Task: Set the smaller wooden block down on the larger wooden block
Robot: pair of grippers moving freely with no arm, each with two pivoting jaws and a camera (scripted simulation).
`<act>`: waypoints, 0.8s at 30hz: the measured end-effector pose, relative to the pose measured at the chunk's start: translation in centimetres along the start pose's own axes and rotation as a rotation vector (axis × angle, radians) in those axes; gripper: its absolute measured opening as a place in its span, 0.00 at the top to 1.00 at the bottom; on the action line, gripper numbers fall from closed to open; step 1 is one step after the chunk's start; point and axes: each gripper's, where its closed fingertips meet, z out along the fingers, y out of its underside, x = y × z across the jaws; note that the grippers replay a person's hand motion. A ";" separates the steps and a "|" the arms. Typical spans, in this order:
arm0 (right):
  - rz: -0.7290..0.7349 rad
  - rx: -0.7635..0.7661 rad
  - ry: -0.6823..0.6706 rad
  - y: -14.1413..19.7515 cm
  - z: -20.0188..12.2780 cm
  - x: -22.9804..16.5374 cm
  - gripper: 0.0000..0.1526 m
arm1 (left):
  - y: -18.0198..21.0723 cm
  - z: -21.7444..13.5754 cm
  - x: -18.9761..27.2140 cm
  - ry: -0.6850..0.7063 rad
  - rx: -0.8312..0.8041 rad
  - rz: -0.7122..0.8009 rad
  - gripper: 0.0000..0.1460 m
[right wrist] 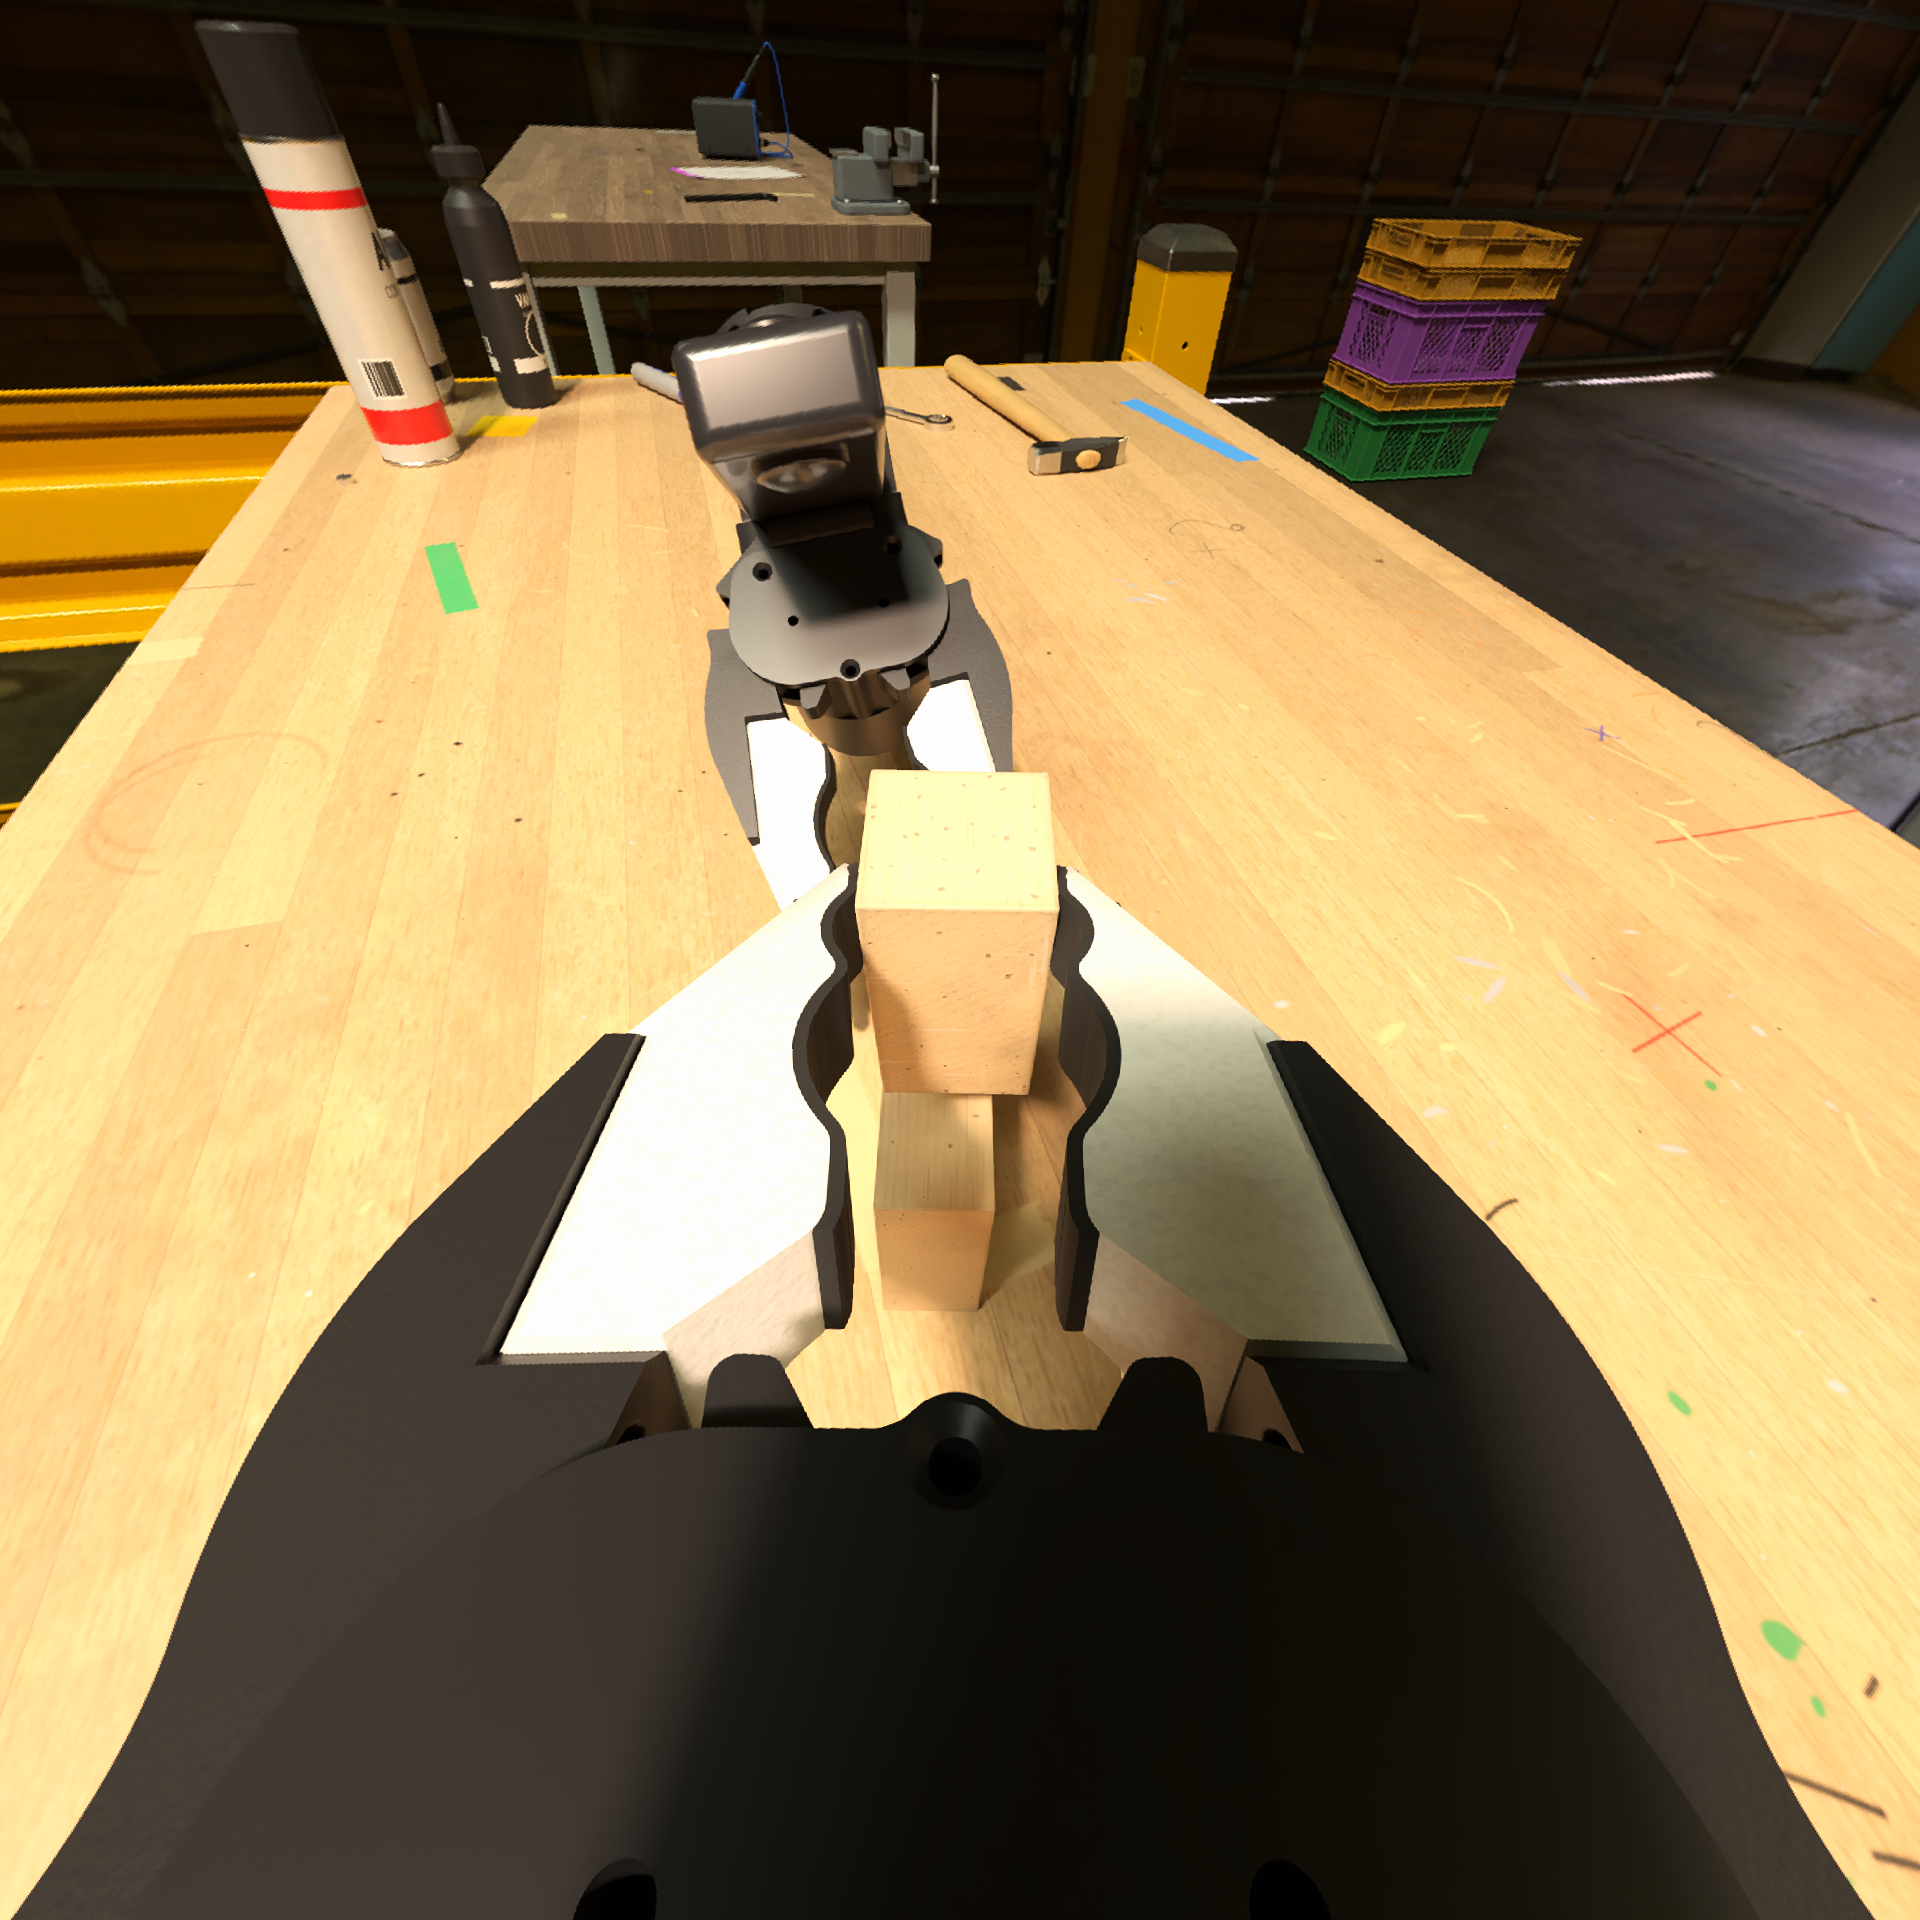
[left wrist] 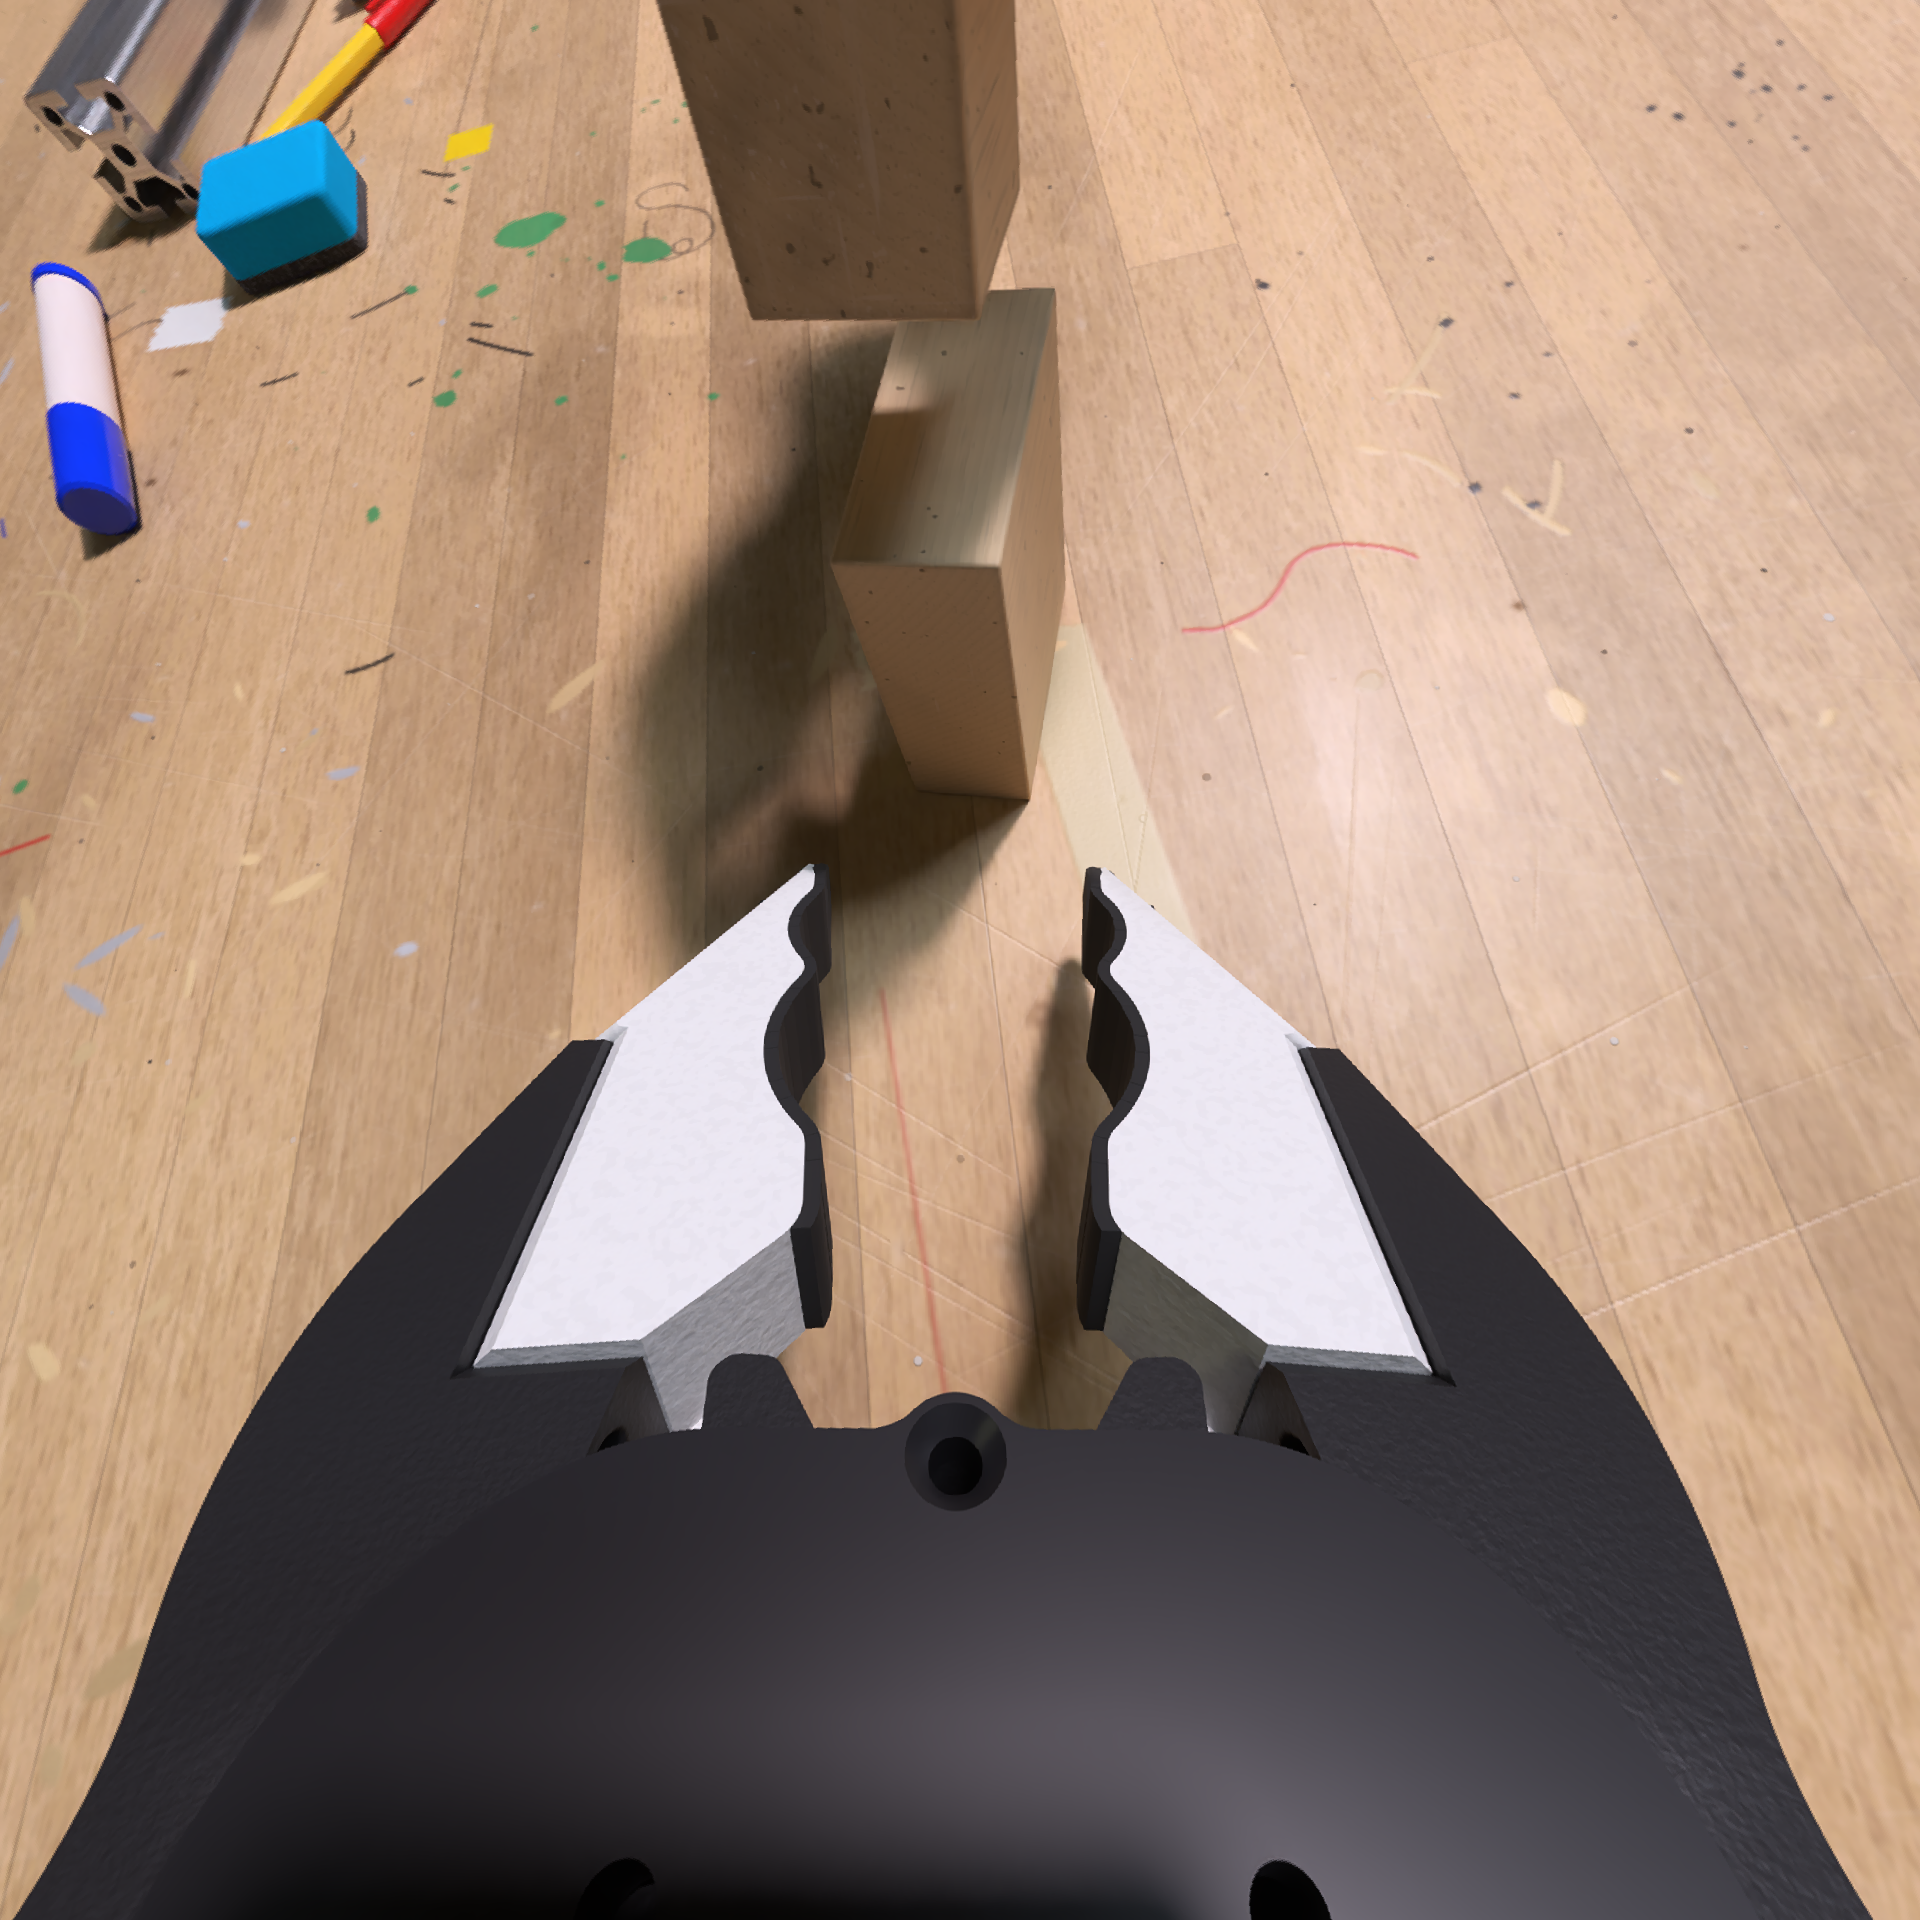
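My right gripper [right wrist: 956, 894] is shut on a pale wooden block [right wrist: 954, 935] and holds it upright by its sides. A narrower wooden block [right wrist: 932, 1195] lies flat on the workbench right under it. I cannot tell whether the two touch. In the left wrist view the held block [left wrist: 852, 156] hangs over the far end of the lying block [left wrist: 951, 540] and shades it. My left gripper [left wrist: 956, 883] is open and empty, just short of the lying block's near end. It shows in the right wrist view [right wrist: 868, 769] beyond the blocks, facing me.
In the left wrist view a blue eraser [left wrist: 281, 197], a blue-capped marker [left wrist: 83, 400], an aluminium profile [left wrist: 125, 104] and a yellow pen [left wrist: 343, 62] lie to the left. A cardboard tube [right wrist: 343, 270], black bottle [right wrist: 494, 270] and hammer [right wrist: 1039, 416] stand at the far end of the workbench [right wrist: 312, 935].
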 end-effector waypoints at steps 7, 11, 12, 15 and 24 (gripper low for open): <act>0.004 0.000 -0.001 0.2 0.4 -0.2 0.77 | 0.0 -0.1 0.1 -0.010 0.002 0.000 0.66; 0.009 0.004 -0.007 0.4 0.6 -0.4 0.77 | 0.0 -0.1 0.0 -0.012 0.003 -0.004 0.66; 0.012 0.005 -0.008 0.4 0.6 -0.4 0.77 | 0.0 -0.1 0.0 -0.011 0.001 -0.003 0.67; 0.028 0.004 -0.010 0.6 0.7 -0.4 0.77 | 0.1 0.0 0.1 -0.011 -0.006 0.002 0.67; 0.036 -0.020 -0.003 1.2 0.9 -0.3 0.77 | 0.2 0.1 0.1 -0.011 -0.017 0.011 0.67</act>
